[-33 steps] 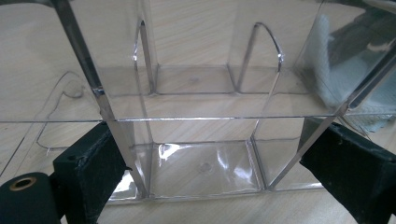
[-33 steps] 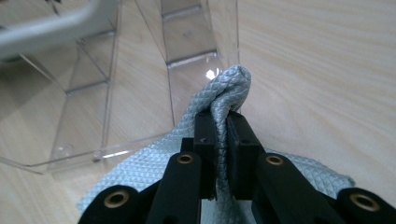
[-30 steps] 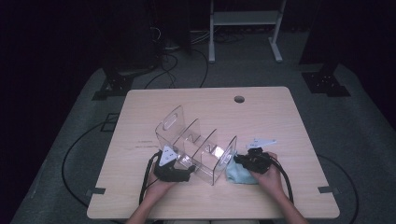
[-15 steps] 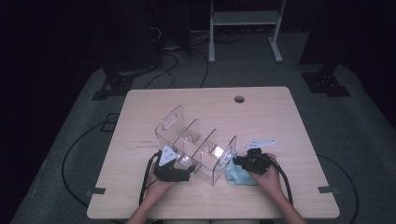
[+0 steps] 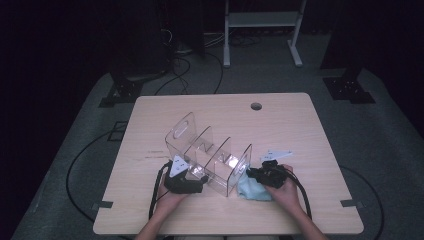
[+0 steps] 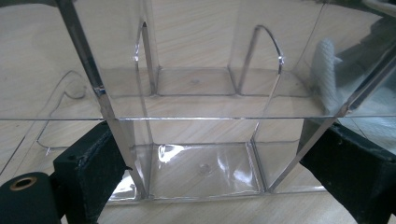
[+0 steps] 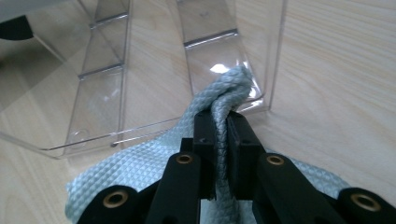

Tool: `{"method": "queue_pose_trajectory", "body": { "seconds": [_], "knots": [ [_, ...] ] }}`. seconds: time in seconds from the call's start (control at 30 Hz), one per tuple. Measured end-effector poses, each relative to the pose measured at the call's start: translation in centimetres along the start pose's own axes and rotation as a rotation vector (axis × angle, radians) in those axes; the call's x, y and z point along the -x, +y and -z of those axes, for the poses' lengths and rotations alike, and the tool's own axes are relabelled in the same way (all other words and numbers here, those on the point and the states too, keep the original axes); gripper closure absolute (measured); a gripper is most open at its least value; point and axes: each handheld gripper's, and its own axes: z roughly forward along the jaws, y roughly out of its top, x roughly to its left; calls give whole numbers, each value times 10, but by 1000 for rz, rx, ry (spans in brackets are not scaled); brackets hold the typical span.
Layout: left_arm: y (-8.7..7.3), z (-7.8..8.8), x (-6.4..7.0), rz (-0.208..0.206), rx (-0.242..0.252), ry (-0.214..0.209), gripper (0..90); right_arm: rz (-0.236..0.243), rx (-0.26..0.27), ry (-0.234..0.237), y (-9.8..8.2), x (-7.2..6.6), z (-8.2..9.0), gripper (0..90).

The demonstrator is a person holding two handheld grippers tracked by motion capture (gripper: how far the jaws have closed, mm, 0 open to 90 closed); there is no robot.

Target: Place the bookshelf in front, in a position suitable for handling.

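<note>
A person is sitting at a light wooden desk (image 5: 300, 125) and is holding one gripper in each hand. A clear plastic organizer (image 5: 207, 152) with several compartments is standing near the front middle of the desk, turned at an angle to the desk's edges.

The left gripper (image 5: 187, 181) is staying at the near left end of the organizer. In the left gripper view, its two black fingers (image 6: 91, 172) are standing wide apart on both sides of the transparent walls, with a corner of the organizer (image 6: 187, 140) between them. I cannot tell if the pads are really pressing on the plastic.

The right gripper (image 5: 267, 176) is resting just beside the right end of the organizer. Its fingers (image 7: 205, 140) are clamped together on a raised fold of a pale blue-green cloth (image 7: 140, 172) with a woven diamond pattern. The tip of this fold is touching the outside of the organizer's clear wall. The rest of the cloth (image 5: 252, 190) is lying flat on the desk, under the right gripper and next to the organizer.
</note>
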Motion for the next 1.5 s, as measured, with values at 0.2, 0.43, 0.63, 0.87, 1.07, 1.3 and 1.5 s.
{"method": "queue_pose_trajectory", "body": {
  "seconds": [0.2, 0.43, 0.63, 0.87, 1.07, 1.3, 1.5],
  "knots": [
    [0, 0, -2, 6, 2, 8, 76, 73, -17, 87, -4, -26, -2, 826],
    [0, 1, -3, 12, 4, 14, 76, 45, -5, 73, -3, -21, -6, 824],
    [0, 1, -4, 13, 7, 24, 77, 88, -17, 121, -5, -40, -6, 823],
    [0, 1, -5, 18, 5, 29, 78, 114, -21, 173, -6, -50, -8, 823],
    [0, 1, -5, 15, 9, 33, 78, 129, 11, 197, -2, -59, 0, 823],
    [0, 1, -5, 10, 7, 33, 78, 169, 120, 205, 10, -71, 23, 823],
    [0, 1, -5, 14, 8, 32, 78, 154, 56, 191, 3, -67, 9, 823]
  ]
}}
